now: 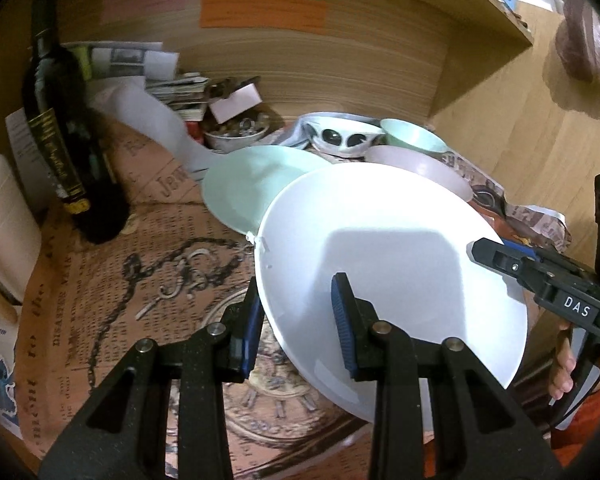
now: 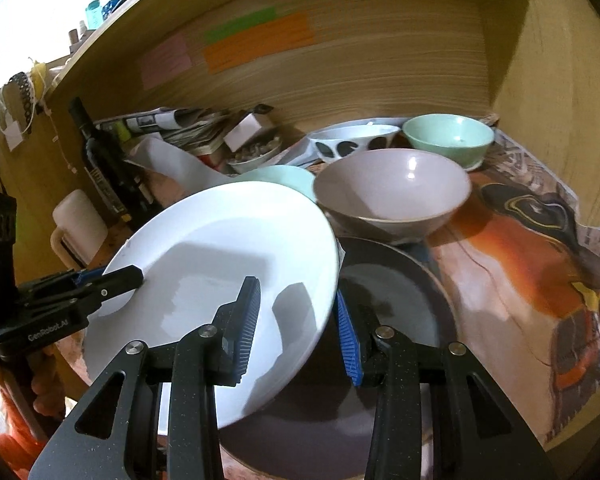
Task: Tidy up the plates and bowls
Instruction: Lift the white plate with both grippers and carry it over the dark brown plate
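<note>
Both claws are clamped on the rim of one round white glazed plate, the left claw on its left edge and the right claw on its right edge. The plate is tilted and carried clear of the printed-paper-covered surface, directly above a dark grey plate that lies flat at the near right.

Hazards from this state:

1. Slip. Each claw grips only a narrow band of smooth glaze near the rim. Uneven travel of the two hands would twist the plate out of one grip (the tilt already loads the lower edge).
2. Collision. The far edge of the white plate sits close to a wide mauve ceramic bowl and a pale green plate. A forward push would strike either one.
3. Hard landing. Release at this tilt would drop one edge onto the dark grey plate and risk a chip.

Appearance of the carried item: plain white, shallow, with a broad flat well and a gently raised rim. A small blemish or residue marks the rim at the left; its nature cannot be determined.
</note>
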Demonstrator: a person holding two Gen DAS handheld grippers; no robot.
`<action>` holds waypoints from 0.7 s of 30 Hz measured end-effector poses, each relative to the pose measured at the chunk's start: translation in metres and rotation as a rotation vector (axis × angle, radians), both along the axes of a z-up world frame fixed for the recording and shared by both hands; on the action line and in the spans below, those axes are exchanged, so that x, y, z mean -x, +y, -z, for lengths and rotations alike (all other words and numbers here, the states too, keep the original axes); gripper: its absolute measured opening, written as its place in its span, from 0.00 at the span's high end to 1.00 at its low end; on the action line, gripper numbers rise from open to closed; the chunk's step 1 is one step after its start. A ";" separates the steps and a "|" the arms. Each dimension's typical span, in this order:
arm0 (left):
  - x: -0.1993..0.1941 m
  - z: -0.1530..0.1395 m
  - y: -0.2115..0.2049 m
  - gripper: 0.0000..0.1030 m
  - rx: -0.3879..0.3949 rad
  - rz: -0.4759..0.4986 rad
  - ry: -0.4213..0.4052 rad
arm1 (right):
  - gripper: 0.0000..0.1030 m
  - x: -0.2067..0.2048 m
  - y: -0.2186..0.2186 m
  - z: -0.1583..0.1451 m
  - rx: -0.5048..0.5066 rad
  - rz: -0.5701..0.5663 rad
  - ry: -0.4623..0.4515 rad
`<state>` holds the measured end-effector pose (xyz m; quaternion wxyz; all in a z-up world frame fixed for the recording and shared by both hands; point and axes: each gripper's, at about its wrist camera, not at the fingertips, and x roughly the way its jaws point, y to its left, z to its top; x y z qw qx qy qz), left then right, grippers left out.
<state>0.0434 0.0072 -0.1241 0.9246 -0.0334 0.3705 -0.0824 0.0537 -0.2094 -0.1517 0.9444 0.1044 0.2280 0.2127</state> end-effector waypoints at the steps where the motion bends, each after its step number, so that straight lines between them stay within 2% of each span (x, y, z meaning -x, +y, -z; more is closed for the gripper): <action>1: 0.000 0.000 -0.004 0.67 -0.002 0.005 0.000 | 0.67 0.000 -0.002 0.001 -0.002 0.004 0.001; 21: -0.006 0.018 -0.038 0.67 -0.021 0.047 0.072 | 0.67 0.003 -0.029 0.028 -0.011 0.024 0.073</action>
